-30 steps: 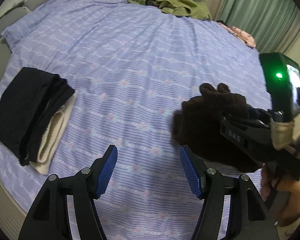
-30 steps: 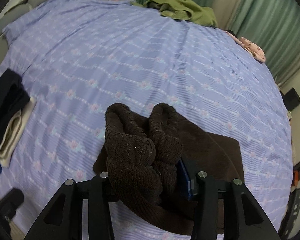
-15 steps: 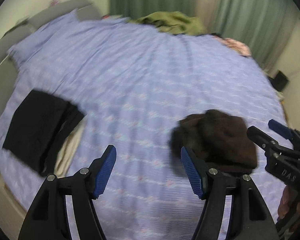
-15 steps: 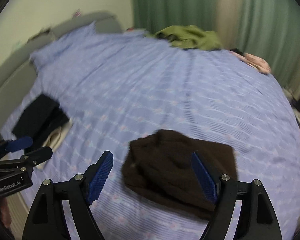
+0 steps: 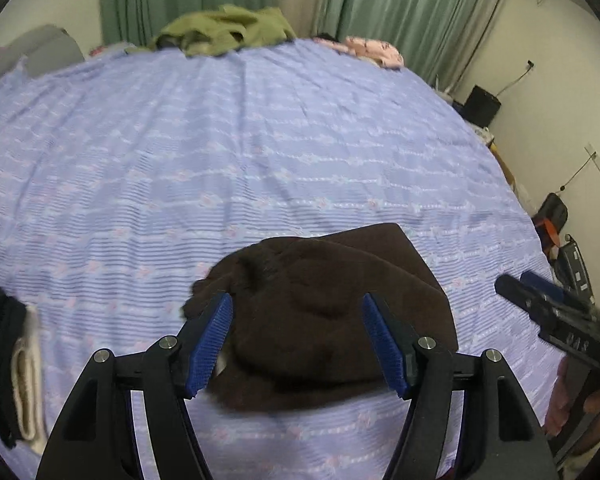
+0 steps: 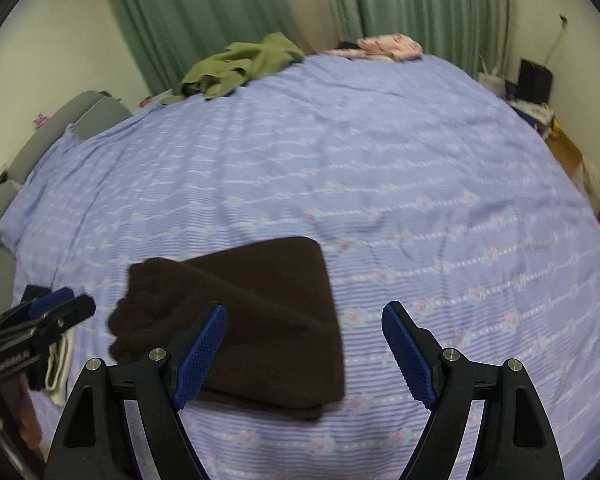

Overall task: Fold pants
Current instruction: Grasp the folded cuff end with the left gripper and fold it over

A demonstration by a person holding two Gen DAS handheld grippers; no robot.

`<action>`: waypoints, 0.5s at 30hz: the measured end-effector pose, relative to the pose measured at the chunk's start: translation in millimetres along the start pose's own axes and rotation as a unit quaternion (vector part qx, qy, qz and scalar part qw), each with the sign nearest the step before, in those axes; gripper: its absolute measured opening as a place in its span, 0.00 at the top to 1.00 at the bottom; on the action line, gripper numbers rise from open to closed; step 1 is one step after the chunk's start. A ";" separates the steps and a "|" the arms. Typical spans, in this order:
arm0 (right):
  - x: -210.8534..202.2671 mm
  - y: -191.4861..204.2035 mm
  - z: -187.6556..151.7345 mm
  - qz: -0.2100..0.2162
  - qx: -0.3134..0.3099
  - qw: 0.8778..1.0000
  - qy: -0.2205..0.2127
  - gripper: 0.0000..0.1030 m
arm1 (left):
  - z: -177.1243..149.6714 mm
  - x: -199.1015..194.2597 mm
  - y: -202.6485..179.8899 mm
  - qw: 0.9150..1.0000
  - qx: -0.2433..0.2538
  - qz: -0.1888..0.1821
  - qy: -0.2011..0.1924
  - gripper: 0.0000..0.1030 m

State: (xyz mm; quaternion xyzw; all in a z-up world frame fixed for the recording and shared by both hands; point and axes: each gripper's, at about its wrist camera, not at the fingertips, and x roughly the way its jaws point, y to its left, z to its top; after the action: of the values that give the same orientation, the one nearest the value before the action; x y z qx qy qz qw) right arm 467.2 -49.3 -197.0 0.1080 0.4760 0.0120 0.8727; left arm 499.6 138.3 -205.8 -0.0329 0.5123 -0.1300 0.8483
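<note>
The brown pants (image 5: 324,320) lie folded on the bed (image 5: 260,152) near its front edge. The left tongs (image 5: 296,344) hover over them, jaws apart and empty, while the right tongs (image 6: 304,348) stand wide and empty at the pants' right edge. A folded stack (image 5: 12,376) lies to the left

1. The left gripper (image 5: 296,340) has its two blue pads wide apart, with nothing squeezed between them.
2. The folded brown pants (image 5: 324,320) lie on the purple bed sheet (image 5: 260,152), right under and just past the pads.
3. The right gripper (image 5: 540,300) pokes in from the right side.
4. A black and cream pile (image 5: 8,368) sits far left.
5. Green clothes (image 5: 224,30) lie far ahead.
</note>
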 end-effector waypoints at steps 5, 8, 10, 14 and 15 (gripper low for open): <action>30.6 -25.1 -9.3 0.008 0.037 0.999 0.033 0.21 | 7.5 43.5 8.4 0.998 -0.035 -0.001 0.055 0.43; 42.7 -31.5 -13.3 0.016 0.049 0.998 0.047 0.21 | 5.1 58.2 14.9 0.995 -0.067 -0.010 0.073 0.45; 47.8 -32.9 -15.0 0.020 0.050 0.997 0.051 0.21 | 1.6 65.7 19.2 0.991 -0.096 -0.038 0.087 0.54; 54.3 -31.3 -17.3 0.025 0.047 0.997 0.061 0.21 | -6.0 67.9 25.0 0.982 -0.144 -0.068 0.105 0.85; 54.5 -30.3 -17.9 0.027 0.046 0.997 0.062 0.21 | -6.5 56.6 24.4 0.982 -0.143 -0.080 0.092 0.86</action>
State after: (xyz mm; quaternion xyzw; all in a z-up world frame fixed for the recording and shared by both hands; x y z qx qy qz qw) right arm 479.6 -69.0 -257.5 0.1598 0.5261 0.0207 0.8350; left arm 523.5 147.9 -262.2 -0.1832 0.5975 -0.1254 0.7705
